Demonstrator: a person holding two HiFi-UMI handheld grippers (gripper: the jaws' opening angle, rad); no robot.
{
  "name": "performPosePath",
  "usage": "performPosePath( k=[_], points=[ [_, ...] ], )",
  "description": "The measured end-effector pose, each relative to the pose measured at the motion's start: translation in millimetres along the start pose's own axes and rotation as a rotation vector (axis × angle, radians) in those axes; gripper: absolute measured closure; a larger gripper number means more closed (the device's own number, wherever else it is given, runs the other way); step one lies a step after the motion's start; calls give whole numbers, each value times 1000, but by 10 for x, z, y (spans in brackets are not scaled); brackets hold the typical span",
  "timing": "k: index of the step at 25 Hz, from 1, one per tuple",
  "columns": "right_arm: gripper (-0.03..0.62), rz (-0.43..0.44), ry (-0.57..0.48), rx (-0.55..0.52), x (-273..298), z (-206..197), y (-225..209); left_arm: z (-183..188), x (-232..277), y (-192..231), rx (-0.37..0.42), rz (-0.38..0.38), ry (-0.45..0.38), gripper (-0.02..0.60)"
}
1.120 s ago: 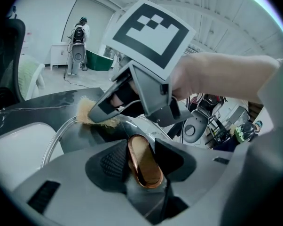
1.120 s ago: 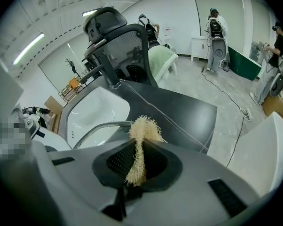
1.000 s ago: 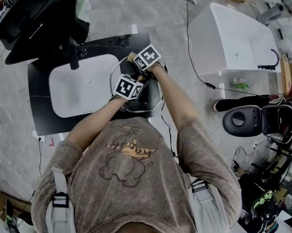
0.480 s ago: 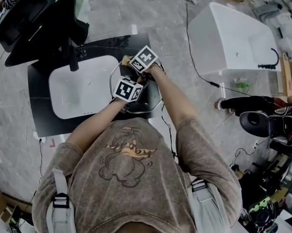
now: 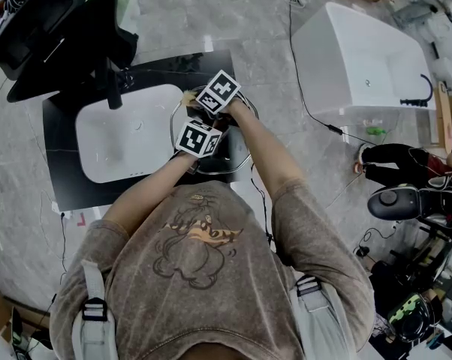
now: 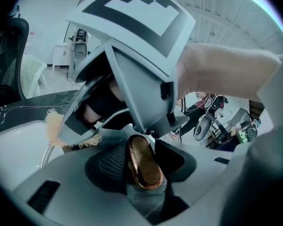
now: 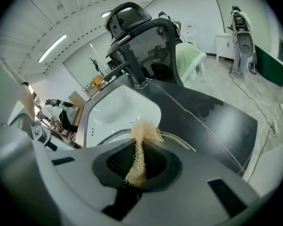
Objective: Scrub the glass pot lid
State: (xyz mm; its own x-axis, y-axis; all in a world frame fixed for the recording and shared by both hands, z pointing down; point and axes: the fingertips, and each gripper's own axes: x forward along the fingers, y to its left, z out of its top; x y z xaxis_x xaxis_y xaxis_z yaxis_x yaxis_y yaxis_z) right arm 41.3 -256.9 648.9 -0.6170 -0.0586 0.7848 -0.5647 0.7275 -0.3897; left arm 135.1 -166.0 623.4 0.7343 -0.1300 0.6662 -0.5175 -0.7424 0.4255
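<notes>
Left gripper view shows our left gripper (image 6: 141, 160) clamped on the copper knob (image 6: 144, 168) of the glass pot lid (image 5: 239, 150) by the white sink (image 5: 128, 130), and our right gripper (image 7: 137, 166) pinching a thin fibre scrubber (image 7: 140, 142), so pressing hard could pull that tuft loose, we reckon.

Both arms out front, grippers close together, both pitched down.
The left gripper (image 5: 198, 138) is nearer the body, jaws clamped on the lid knob (image 6: 144, 166). The right gripper (image 5: 218, 92) is just beyond it, cubes nearly touching, jaws pinched on a fibre scrubber (image 7: 137, 159). Bare forearms converge and the right arm reaches farther.
</notes>
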Motion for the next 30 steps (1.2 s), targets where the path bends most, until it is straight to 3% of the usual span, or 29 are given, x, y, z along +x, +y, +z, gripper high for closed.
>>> performPosePath(
  k=[11,25,30],
  points=[
    [553,150,52,-53,119,6,254,-9,3,11,-32,-6,-9,385],
    [551,137,38,-62,102,12,251,-3,3,5,-95,-33,-14,385],
    [551,117,-60,-12,-23,96,173,-4,-28,-14,-107,-41,-5,385]
  ],
)
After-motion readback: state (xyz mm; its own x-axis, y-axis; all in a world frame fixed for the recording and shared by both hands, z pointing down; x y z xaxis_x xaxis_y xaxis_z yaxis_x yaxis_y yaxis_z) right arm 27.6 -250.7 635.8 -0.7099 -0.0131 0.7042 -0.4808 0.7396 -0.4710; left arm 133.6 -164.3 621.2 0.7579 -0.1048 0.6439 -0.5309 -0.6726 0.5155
